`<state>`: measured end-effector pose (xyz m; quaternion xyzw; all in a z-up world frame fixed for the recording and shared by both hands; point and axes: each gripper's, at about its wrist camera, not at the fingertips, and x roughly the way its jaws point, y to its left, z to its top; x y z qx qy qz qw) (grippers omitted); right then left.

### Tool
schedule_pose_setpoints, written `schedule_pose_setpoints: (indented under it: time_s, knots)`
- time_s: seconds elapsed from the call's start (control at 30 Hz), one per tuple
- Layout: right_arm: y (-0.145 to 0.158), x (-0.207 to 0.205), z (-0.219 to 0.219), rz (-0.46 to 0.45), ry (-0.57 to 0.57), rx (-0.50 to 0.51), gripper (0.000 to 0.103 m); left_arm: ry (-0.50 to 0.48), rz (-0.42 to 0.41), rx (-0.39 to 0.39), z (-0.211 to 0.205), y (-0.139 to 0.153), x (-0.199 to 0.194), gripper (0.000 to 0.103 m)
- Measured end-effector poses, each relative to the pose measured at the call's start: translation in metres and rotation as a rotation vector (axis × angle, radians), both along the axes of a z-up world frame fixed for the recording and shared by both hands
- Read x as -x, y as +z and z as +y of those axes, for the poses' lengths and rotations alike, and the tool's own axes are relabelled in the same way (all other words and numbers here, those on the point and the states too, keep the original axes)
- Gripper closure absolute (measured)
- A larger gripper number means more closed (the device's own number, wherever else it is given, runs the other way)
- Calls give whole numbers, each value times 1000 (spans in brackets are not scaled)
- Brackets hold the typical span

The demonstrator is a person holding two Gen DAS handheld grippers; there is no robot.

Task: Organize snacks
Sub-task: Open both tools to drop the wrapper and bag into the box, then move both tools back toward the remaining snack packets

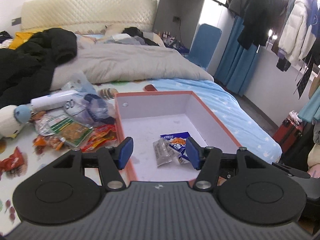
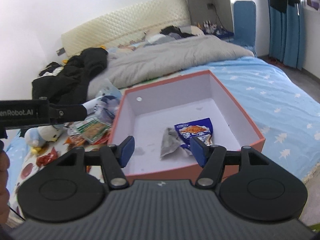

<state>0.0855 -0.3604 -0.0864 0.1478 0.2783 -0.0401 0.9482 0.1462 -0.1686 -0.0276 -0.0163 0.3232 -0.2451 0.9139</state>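
A pink box (image 1: 218,118) with a white inside sits on the bed; it also shows in the right wrist view (image 2: 240,110). In it lie a blue snack packet (image 1: 177,141) (image 2: 195,130) and a clear grey packet (image 1: 163,152) (image 2: 170,142). A pile of snack packets (image 1: 72,128) (image 2: 90,130) lies on the bed left of the box. My left gripper (image 1: 159,153) is open and empty above the box's near end. My right gripper (image 2: 162,152) is open and empty above the box's near edge. The left gripper's body (image 2: 40,113) shows at the left of the right wrist view.
A plush bird (image 1: 12,120) (image 2: 43,135) lies left of the snacks. A grey duvet (image 1: 130,64) and black clothes (image 1: 30,60) cover the far half of the bed. A blue chair (image 1: 206,44), curtains and hanging coats (image 1: 280,20) stand at the right.
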Motion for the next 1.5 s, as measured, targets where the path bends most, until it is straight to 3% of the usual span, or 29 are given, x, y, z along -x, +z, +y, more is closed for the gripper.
schedule_pose_setpoints:
  time_s: [0.13,0.33,0.7,0.83,1.13,1.5]
  knots:
    - [5,25,17,-24,16,-16,39,22,-4,2,29,0,34,34]
    - [6,51,45,-37,38,-1,39,61,-16,9,67,-4,78,33]
    - [6,84,88,-74,115,36,39,154,-21,29,118,-11,127,32]
    - [0,91,104,-84,175,48,39,202,-33,24,133,-20,139,23]
    - [-25,82,144,-65,276,82,39,273,5,5,173,-58,118,17]
    - [-62,28,189,-11,375,76,39,383,74,-55,236,-117,40,17]
